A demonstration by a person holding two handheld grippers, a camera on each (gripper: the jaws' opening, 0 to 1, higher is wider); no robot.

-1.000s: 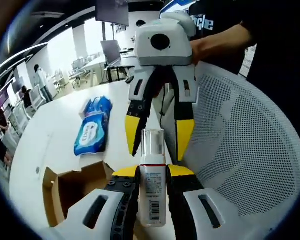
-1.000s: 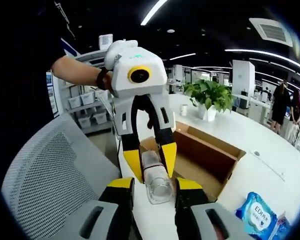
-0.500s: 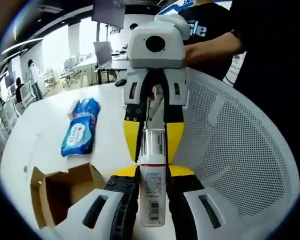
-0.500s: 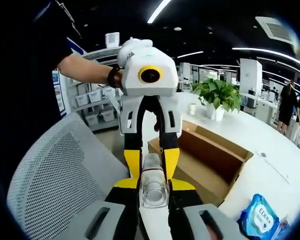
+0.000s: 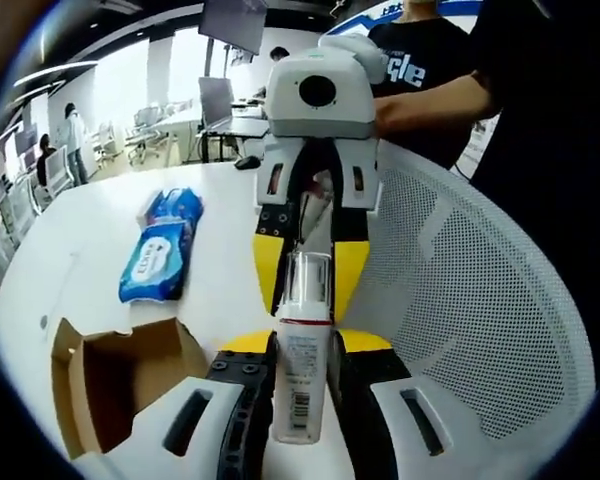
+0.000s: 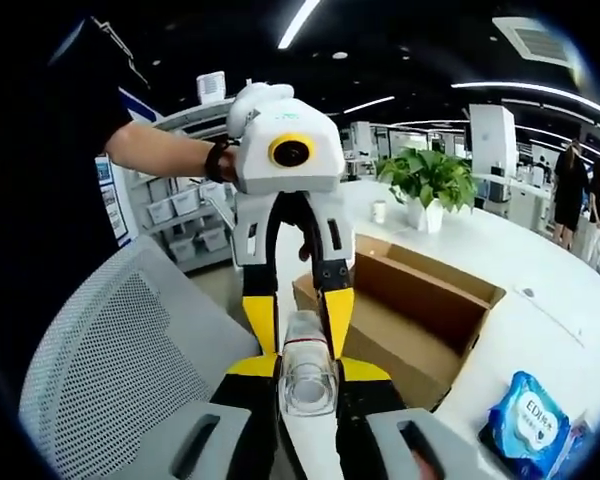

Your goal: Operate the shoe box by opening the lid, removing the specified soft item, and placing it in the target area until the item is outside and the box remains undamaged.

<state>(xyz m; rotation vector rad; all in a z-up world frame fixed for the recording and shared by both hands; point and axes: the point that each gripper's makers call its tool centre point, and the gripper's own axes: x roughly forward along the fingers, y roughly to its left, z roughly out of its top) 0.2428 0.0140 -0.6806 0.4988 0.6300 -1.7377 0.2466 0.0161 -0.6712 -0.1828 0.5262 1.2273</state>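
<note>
A white bottle (image 5: 302, 390) with a clear cap (image 6: 307, 385) is held in the air between both grippers. My left gripper (image 5: 305, 345) is shut on the bottle's body. Facing it, my right gripper (image 5: 308, 275) is shut on the capped end. In the right gripper view, the right gripper (image 6: 307, 368) clasps the cap, and the left gripper (image 6: 298, 315) comes down from above. The brown cardboard shoe box (image 5: 110, 370) stands open on the white table (image 5: 80, 250), also seen as the box (image 6: 410, 310). A blue pack of wipes (image 5: 160, 250) lies on the table outside the box.
A white mesh chair back (image 5: 480, 300) stands close beside the grippers, seen again as the chair (image 6: 110, 370). A person's arms (image 5: 430, 100) hold the grippers. A potted plant (image 6: 425, 185) stands on the far table (image 6: 540, 330), and the blue pack (image 6: 530, 420) lies near its front.
The right gripper's jaws, spread wide around the cap a second ago, have shut on it. The left gripper has kept its hold. Both views have shifted slightly.
</note>
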